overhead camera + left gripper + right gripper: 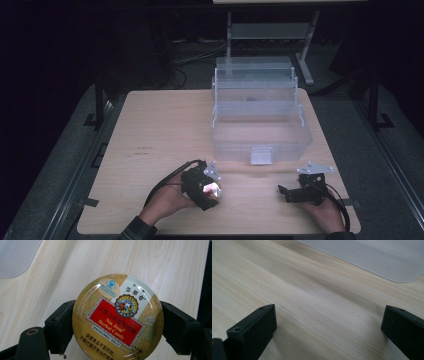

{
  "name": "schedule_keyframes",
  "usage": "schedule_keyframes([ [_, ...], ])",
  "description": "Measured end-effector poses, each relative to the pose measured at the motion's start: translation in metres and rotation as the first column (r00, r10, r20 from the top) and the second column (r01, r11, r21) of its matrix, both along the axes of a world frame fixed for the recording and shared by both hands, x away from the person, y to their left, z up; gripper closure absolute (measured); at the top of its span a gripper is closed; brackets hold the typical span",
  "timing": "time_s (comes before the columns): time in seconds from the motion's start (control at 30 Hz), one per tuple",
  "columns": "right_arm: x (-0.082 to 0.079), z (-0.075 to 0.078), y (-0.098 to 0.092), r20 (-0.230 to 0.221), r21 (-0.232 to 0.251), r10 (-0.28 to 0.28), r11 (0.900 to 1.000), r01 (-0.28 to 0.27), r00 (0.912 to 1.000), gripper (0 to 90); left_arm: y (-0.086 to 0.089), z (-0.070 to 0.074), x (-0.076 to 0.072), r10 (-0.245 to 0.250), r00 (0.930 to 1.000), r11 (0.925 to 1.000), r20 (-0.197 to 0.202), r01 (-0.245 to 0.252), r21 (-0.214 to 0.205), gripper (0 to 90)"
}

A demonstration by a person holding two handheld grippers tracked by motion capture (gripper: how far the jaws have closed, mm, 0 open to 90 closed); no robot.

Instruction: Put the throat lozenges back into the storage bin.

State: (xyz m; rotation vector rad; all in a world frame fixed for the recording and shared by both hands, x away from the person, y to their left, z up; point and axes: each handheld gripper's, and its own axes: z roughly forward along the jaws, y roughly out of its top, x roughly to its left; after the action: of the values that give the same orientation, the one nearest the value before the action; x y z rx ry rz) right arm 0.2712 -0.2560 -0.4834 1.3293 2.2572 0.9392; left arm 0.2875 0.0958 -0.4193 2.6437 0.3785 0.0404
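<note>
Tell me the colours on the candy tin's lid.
Gold with a red label panel and a pale upper section on the candy tin, clearest in the left gripper view.

A light wood table stands on grey floor in a dark room, with a metal stand and cables beyond its far edge.

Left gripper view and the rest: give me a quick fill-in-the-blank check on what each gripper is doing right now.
1. The left gripper is shut on a round ____ of herbal candy.
2. The right gripper has its jaws ____, nothing between them.
3. The clear plastic box on the wooden table has its lid ____.

Missing words: tin; open; open
</note>
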Motion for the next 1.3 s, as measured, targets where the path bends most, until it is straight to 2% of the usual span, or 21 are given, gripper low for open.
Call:
schedule_keyframes([
  [1.3, 0.000, 0.000, 0.000, 0.000, 0.000, 0.000, 1.0000, 0.000, 1.0000, 0.0, -0.003, 0.031, 0.016, 0.005, 1.0000, 0.9996, 0.005, -0.005, -0.027, 19.5],
])
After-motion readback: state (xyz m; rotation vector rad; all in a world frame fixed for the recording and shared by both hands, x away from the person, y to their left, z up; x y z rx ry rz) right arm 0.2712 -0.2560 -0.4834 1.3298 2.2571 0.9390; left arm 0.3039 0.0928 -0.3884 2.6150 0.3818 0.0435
